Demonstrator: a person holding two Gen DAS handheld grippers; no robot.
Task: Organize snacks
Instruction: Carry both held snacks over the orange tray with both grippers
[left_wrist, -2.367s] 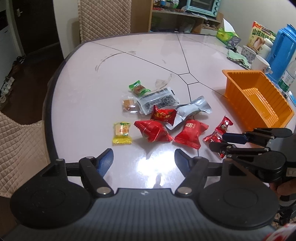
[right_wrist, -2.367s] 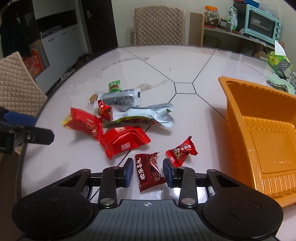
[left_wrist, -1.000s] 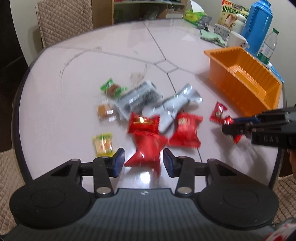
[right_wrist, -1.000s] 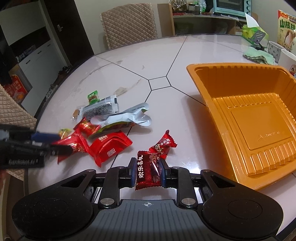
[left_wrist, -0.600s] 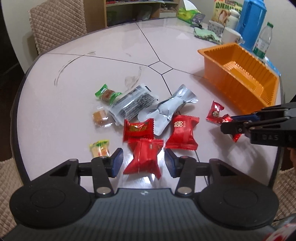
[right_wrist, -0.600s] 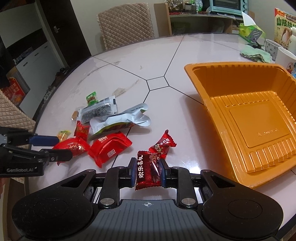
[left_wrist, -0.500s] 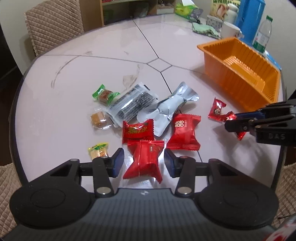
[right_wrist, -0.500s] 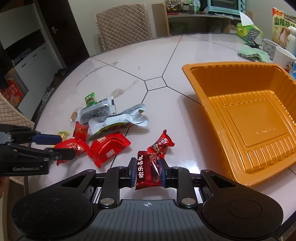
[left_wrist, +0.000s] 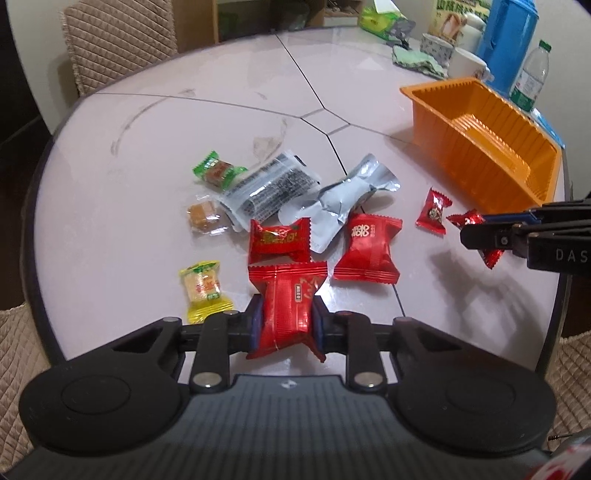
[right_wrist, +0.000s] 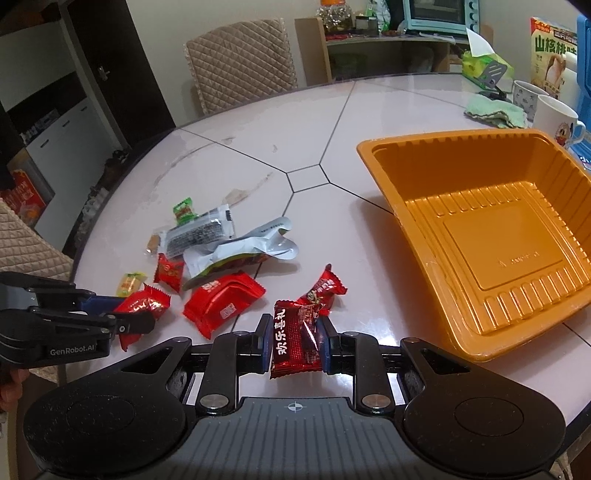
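With the left gripper closing on a red snack packet and the right gripper clamping a dark red candy above the tabletop, both loads next need carrying to the empty orange tray.

Table, snacks, orange tray
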